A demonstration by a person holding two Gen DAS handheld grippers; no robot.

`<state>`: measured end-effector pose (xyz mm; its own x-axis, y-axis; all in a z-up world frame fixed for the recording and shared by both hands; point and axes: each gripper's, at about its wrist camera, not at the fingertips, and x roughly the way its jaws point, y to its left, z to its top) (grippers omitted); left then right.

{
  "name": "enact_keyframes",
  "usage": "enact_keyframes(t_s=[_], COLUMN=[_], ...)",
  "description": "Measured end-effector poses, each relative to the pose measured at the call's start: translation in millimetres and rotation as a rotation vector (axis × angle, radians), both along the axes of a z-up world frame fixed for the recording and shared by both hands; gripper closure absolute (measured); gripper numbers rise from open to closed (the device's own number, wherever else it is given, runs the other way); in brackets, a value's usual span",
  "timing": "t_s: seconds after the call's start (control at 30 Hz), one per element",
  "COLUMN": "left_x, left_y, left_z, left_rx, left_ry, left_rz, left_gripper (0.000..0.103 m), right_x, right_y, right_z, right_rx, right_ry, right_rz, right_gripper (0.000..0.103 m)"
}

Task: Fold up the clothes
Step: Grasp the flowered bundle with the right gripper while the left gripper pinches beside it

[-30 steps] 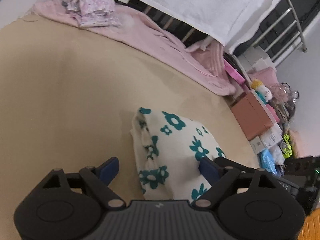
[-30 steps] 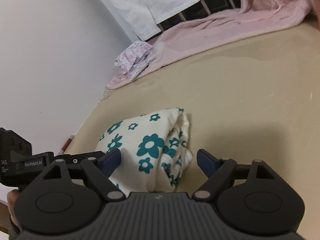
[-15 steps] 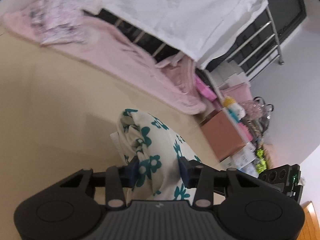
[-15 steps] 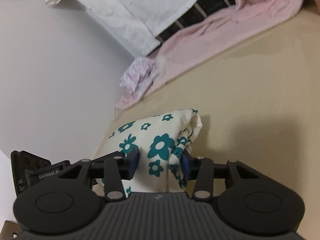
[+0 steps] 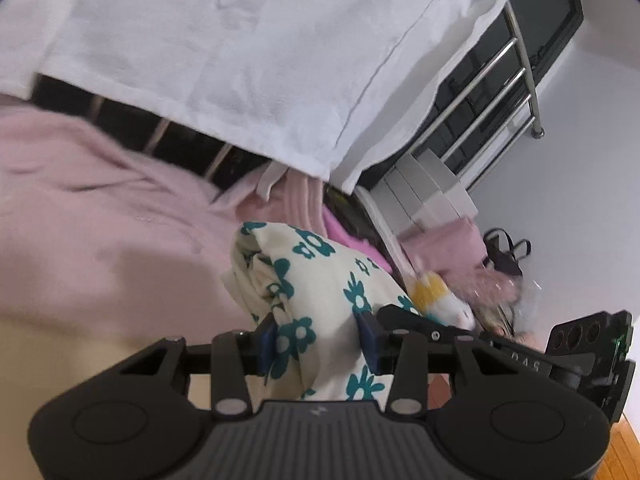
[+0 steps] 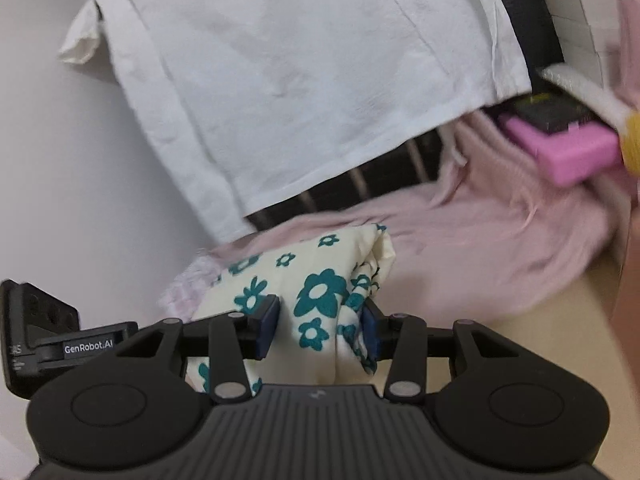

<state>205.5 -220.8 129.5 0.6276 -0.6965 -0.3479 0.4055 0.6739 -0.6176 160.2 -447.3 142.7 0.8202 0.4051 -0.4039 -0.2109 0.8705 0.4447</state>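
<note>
A folded cream garment with teal flowers [image 5: 320, 280] is held off the beige surface between both grippers. My left gripper [image 5: 318, 340] is shut on one end of the bundle, its blue pads pressing the cloth. In the right wrist view the same floral garment [image 6: 320, 288] fills the jaws of my right gripper [image 6: 320, 326], which is shut on the other end. Each view shows the other gripper's black body at its edge. The bundle hangs in front of a pink blanket [image 6: 500, 240].
A white sheet [image 5: 260, 52] hangs over a metal bed rail [image 5: 504, 92] behind. The pink blanket [image 5: 88, 216] lies along the far edge of the beige surface [image 5: 60, 360]. Boxes, a pink case [image 6: 568, 152] and cluttered items [image 5: 448, 296] stand to the right.
Both grippers closed on the floral bundle, then lifted it and carried it toward the pink blanket and hanging sheet, which now loom much larger.
</note>
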Motion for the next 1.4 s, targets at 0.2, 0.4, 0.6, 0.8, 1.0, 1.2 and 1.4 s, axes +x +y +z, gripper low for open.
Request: enact_keyframes(t_s=[0.2,0.4,0.6,0.8,1.0,1.2,1.4], left_x=[85,132,145,143,146,146,144], left_y=[-50,-63,-58,-52,-49,-51,-45], left_z=[-46,-97,-121,-117,-118,-114,-105], left_rx=[0.039,0.044,0.002,-0.009,-0.056,-0.055,-0.042], left_ry=[0.037,0.049,0.137,0.140,0.178,0.167,0.139], left_rz=[0.028,0.054,0.066,0.076,0.069,0.056,0.057], left_gripper=[0.063,0.063,0.045,0.038,0.036,0.036,0.038], right_x=[90,151,159,136,54,76,96], right_y=[-30,-53,-61,-41,27,77,77], right_z=[-40,-100,-138,-100,-88,-156,-179], right_rx=[-0.077,-0.049,-0.016,-0.283,-0.896,-1.447,-1.494], right_ry=[0.061,0.098,0.099,0.002,-0.346,-0.350,-0.347], right_rz=[-0.050,-0.066,-0.085,-0.127,0.286,0.304,0.263], right_gripper=[0.060,0.061,0.047,0.037,0.017,0.028,0.043])
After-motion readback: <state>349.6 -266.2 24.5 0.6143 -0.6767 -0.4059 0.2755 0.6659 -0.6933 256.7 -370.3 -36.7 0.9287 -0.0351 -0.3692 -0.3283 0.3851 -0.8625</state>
